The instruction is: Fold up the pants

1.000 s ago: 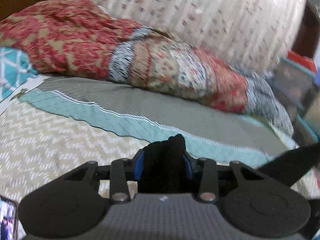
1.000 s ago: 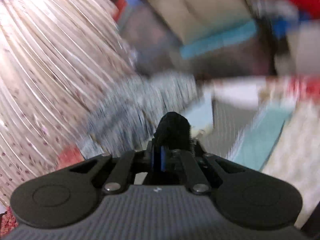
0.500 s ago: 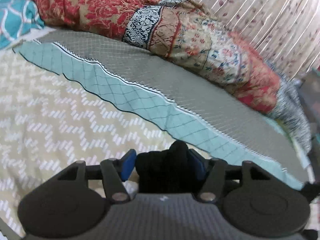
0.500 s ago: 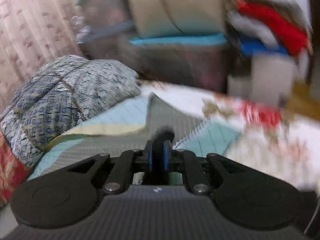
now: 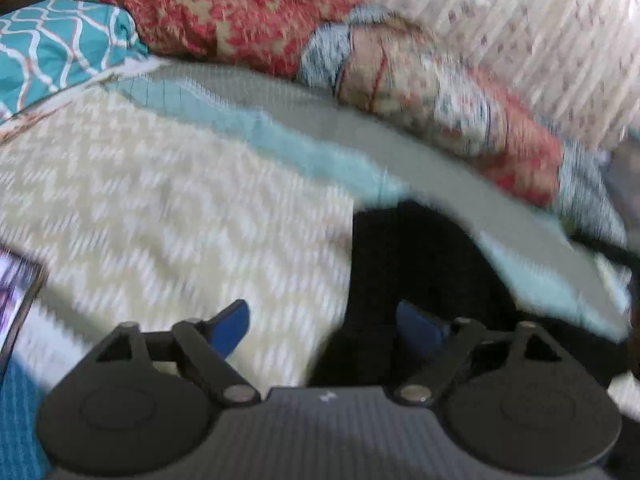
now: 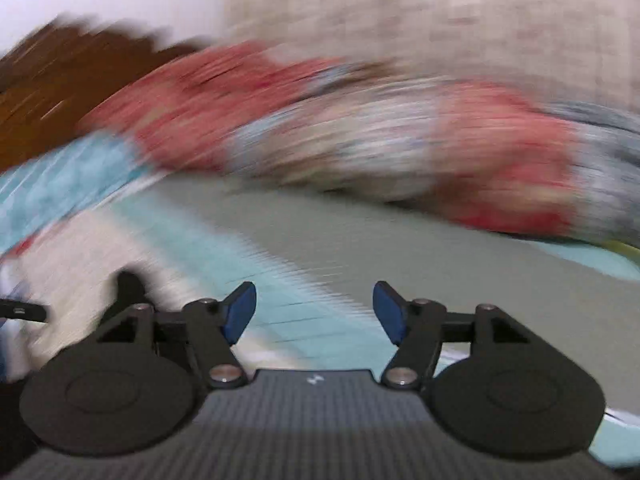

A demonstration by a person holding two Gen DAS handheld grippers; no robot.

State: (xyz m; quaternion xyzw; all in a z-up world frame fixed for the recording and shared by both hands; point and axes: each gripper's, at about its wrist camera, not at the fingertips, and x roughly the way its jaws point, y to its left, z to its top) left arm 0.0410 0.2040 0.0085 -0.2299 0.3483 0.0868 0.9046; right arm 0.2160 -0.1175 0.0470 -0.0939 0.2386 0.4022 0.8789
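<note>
The black pants [image 5: 416,280] lie on the bed's cream zigzag cover [image 5: 160,200], just ahead of my left gripper [image 5: 324,324] and spreading to the right. The left gripper is open, with its blue pads apart and the black cloth lying between them and over the right pad. My right gripper [image 6: 316,312] is open and empty above the teal and grey bedspread [image 6: 320,240]. The right wrist view is heavily blurred; a small dark shape [image 6: 128,284] at its left may be cloth.
A red patterned quilt roll [image 5: 360,52] lies along the back of the bed in front of a pale curtain [image 5: 520,20]. A teal pillow [image 5: 52,44] sits at the far left. A phone [image 5: 16,300] lies at the left edge.
Both grippers were shut on black cloth and have opened. The pants have dropped onto the bed ahead of the left gripper. The right gripper has swung left to face the quilt roll.
</note>
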